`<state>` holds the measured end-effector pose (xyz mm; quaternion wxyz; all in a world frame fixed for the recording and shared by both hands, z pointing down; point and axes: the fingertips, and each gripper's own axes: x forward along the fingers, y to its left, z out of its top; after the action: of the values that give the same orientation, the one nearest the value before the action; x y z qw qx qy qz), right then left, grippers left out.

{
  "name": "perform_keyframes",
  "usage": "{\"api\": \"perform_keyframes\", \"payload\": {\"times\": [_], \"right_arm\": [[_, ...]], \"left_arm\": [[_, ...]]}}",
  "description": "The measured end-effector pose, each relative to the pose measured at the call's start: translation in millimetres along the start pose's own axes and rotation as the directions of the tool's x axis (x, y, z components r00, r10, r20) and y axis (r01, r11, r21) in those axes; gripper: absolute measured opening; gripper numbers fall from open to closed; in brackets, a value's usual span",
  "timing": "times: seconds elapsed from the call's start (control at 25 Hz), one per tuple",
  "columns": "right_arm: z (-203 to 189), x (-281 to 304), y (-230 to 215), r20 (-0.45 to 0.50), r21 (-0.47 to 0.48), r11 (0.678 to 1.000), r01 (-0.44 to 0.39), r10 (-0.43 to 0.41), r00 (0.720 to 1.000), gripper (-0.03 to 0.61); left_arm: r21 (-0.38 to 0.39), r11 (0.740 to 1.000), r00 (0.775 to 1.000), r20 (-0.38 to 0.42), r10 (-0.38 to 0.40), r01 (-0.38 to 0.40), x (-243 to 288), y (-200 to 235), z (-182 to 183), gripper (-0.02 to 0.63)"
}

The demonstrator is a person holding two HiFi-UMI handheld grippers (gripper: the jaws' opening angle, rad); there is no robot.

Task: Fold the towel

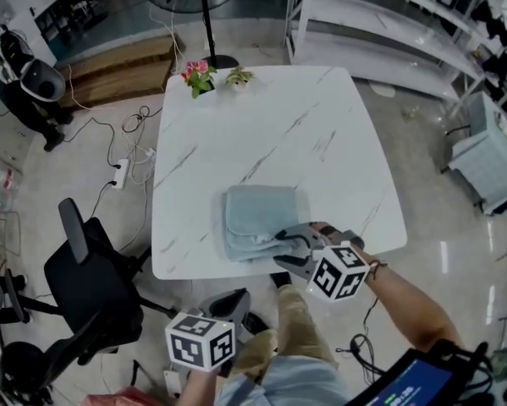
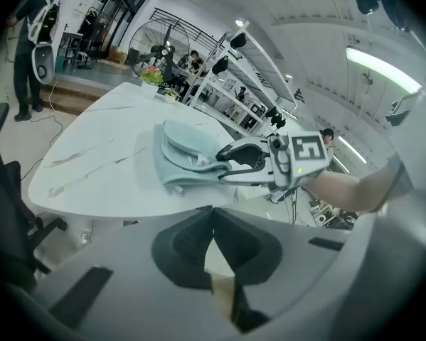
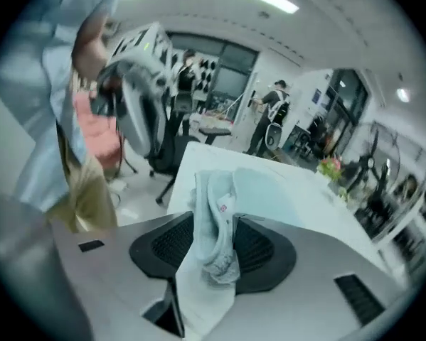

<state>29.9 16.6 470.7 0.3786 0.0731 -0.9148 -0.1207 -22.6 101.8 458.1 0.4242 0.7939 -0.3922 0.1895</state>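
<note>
The towel (image 1: 257, 214) lies on the white table (image 1: 261, 117), in the lower middle of the head view and close to the table's near edge. It is already doubled into a thick, nearly square packet.

The right gripper (image 1: 283, 242) is at the packet's lower right corner. In the right gripper view its jaws stand apart with a bunched border of the towel (image 3: 259, 187) between them. The cloth there looks loose and crumpled, not squeezed flat. The left gripper (image 1: 234, 301) stays at the bottom of the frame, off the table, with its jaws pressed together and nothing in them.

I judge the step in hand to be setting down the last fold.

To do it well, the right gripper should draw straight back toward the lower right, low and level. In this way the bunched border slides out and does not lift the top layer. After this, the closed left gripper can press and smooth the packet, and the edges should be brought in line.
</note>
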Motion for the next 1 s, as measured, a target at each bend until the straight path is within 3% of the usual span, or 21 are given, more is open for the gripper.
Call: {"api": "perform_keyframes", "payload": {"times": [0.08, 0.16, 0.28, 0.36, 0.44, 0.52, 0.6, 0.64, 0.68, 0.76, 0.84, 0.92, 1.0], "right_arm": [[11, -12, -11, 0.097, 0.228, 0.972, -0.052, 0.031, 0.995, 0.189], [10, -17, -25, 0.136, 0.374, 0.923, -0.086, 0.037, 0.99, 0.186], [-6, -11, -29, 0.084, 0.454, 0.883, -0.122, 0.094, 0.992, 0.184], [-15, -7, -24, 0.035, 0.443, 0.888, -0.122, 0.119, 0.992, 0.146], [-15, -8, -20, 0.026, 0.394, 0.914, -0.1, 0.098, 0.995, 0.082], [-11, -11, -19, 0.039, 0.302, 0.952, -0.05, 0.04, 0.998, 0.066], [-7, -14, -16, 0.031, 0.122, 0.992, 0.029, -0.034, 0.999, 0.055], [-7, -14, -13, 0.02, 0.007, 0.998, 0.069, -0.069, 0.997, 0.039], [-8, -14, -9, 0.007, -0.111, 0.988, 0.104, -0.104, 0.995, 0.032], [-15, -10, -1, -0.022, -0.309, 0.939, 0.151, -0.166, 0.986, 0.031], [-25, -3, 7, -0.051, -0.428, 0.89, 0.157, -0.197, 0.979, 0.029], [-34, 4, 18, -0.078, -0.457, 0.882, 0.12, -0.175, 0.982, 0.029], [-29, 3, 24, -0.044, -0.328, 0.94, 0.097, -0.118, 0.992, 0.056]], "left_arm": [[0.004, 1.0, 1.0, 0.002, -0.006, 0.006, 1, -1, 1, 0.008], [0.007, 1.0, 1.0, 0.003, -0.01, 0.01, 3, -2, 4, 0.008], [0.011, 1.0, 1.0, -0.002, -0.012, 0.012, 7, -5, 6, 0.008], [0.012, 1.0, 1.0, -0.005, -0.013, 0.013, 8, -6, 7, 0.008], [0.011, 1.0, 1.0, -0.007, -0.012, 0.013, 9, -5, 6, 0.008], [0.01, 1.0, 1.0, -0.007, -0.012, 0.012, 10, -4, 6, 0.008], [0.011, 1.0, 1.0, -0.003, -0.014, 0.014, 11, -2, 8, 0.008], [0.013, 1.0, 1.0, 0.0, -0.016, 0.016, 12, -1, 10, 0.008], [0.016, 1.0, 1.0, 0.004, -0.017, 0.017, 14, 0, 13, 0.008], [0.028, 0.999, 1.0, 0.012, -0.02, 0.019, 18, 2, 20, 0.008], [0.042, 0.999, 0.999, 0.022, -0.025, 0.024, 25, 2, 31, 0.008], [0.057, 0.998, 0.999, 0.035, -0.031, 0.029, 32, 2, 45, 0.008], [0.074, 0.997, 0.999, 0.041, -0.032, 0.029, 38, 3, 57, 0.008]]}}
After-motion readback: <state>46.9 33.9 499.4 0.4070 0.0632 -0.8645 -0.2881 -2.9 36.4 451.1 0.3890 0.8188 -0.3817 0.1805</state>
